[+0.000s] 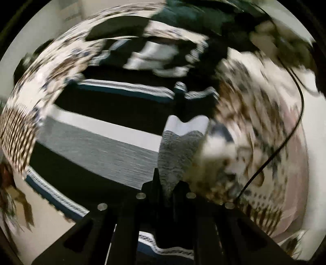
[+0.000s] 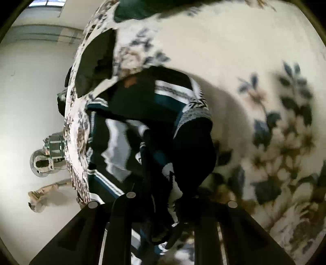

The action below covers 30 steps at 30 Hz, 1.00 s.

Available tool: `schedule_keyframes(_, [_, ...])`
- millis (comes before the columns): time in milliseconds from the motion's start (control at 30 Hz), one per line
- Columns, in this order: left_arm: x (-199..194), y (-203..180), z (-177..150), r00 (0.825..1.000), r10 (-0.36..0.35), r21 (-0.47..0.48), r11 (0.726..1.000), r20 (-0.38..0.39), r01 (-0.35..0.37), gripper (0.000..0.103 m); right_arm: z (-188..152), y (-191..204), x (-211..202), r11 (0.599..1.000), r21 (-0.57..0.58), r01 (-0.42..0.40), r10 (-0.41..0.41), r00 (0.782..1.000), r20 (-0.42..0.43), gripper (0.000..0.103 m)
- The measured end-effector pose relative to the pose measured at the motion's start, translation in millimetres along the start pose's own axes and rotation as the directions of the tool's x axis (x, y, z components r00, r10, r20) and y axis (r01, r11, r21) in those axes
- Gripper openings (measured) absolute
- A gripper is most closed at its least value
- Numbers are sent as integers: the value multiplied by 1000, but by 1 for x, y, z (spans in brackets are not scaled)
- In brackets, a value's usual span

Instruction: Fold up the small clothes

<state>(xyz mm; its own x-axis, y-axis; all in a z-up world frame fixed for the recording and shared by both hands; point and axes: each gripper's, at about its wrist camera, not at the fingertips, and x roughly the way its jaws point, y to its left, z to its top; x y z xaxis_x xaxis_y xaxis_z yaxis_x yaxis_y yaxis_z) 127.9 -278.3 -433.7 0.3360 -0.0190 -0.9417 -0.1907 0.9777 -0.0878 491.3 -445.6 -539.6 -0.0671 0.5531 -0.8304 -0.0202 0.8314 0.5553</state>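
Note:
A striped knit garment [image 1: 97,134], black with white, grey and teal bands, lies on a floral bedsheet [image 1: 254,114]. In the left wrist view my left gripper [image 1: 169,183] is shut on a grey and white fold of it [image 1: 179,150], held up in front of the camera. In the right wrist view my right gripper [image 2: 163,203] is shut on a bunched part of the same garment [image 2: 130,126], which hangs in a heap over the fingers and hides their tips. The frames are motion-blurred.
The floral sheet [image 2: 264,102] covers the bed to the right. A dark green cloth [image 1: 193,16] and a flat black cloth [image 2: 95,63] lie further back. The pale floor [image 2: 30,102] with a metal object [image 2: 49,155] is at the left. A black cable [image 1: 285,142] crosses the sheet.

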Motion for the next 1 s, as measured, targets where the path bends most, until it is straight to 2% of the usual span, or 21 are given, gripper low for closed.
schedule_keyframes(67, [-10, 33, 7, 1000, -12, -71, 997, 11, 13, 6, 7, 27, -5, 999, -26, 30, -30, 1000, -4, 19])
schedule_keyframes(167, [-21, 87, 16, 999, -25, -201, 979, 26, 30, 6, 22, 73, -2, 996, -51, 68, -68, 998, -3, 18])
schedule_keyframes(233, [-19, 111, 20, 999, -25, -232, 972, 28, 30, 6, 30, 101, 5, 995, -65, 76, -77, 997, -10, 18])
schedule_keyframes(300, [-12, 131, 23, 999, -29, -243, 969, 29, 35, 6, 42, 134, 29, 985, -101, 140, -145, 988, -44, 18])
schedule_keyframes(367, [-3, 143, 26, 999, -43, -229, 972, 24, 47, 6, 50, 142, 48, 969, -103, 226, -231, 972, -36, 20])
schedule_keyframes(400, [2, 149, 26, 998, -61, -225, 972, 18, 64, 6, 54, 139, 56, 969, -98, 229, -234, 972, -39, 24])
schedule_keyframes(433, [5, 153, 25, 997, -76, -224, 972, 13, 77, 6, 56, 133, 62, 969, -87, 229, -235, 970, -60, 42])
schedule_keyframes(467, [9, 157, 25, 995, -96, -226, 970, 4, 94, 6, 57, 121, 68, 974, -42, 221, -224, 971, -86, 53])
schedule_keyframes(533, [13, 160, 24, 992, -126, -231, 966, -9, 120, 6, 51, 99, 55, 986, 52, 157, -156, 987, -36, 60])
schedule_keyframes(600, [16, 159, 24, 990, -137, -213, 968, -18, 130, 6, 38, 79, 34, 985, 136, 109, -117, 992, 56, 68])
schedule_keyframes(633, [17, 160, 24, 989, -147, -211, 968, -21, 139, 6, 29, 65, 22, 977, 195, 88, -110, 988, 106, 69])
schedule_keyframes(733, [18, 160, 25, 988, -151, -190, 971, -30, 142, 6, 18, 30, 11, 943, 325, 76, -136, 977, 165, 69])
schedule_keyframes(833, [19, 161, 26, 989, -144, -187, 973, -37, 135, 6, 28, 11, 30, 920, 378, 102, -164, 977, 133, 69])
schedule_keyframes(933, [19, 159, 27, 991, -127, -178, 977, -37, 118, 6, 42, 17, 51, 923, 383, 39, -99, 985, 139, 69])
schedule_keyframes(967, [18, 158, 27, 992, -124, -176, 978, -37, 116, 6, 44, 22, 55, 934, 357, 31, -86, 986, 141, 65])
schedule_keyframes(1000, [18, 157, 27, 992, -123, -175, 978, -38, 115, 6, 49, 37, 68, 949, 294, 112, -152, 981, 119, 57])
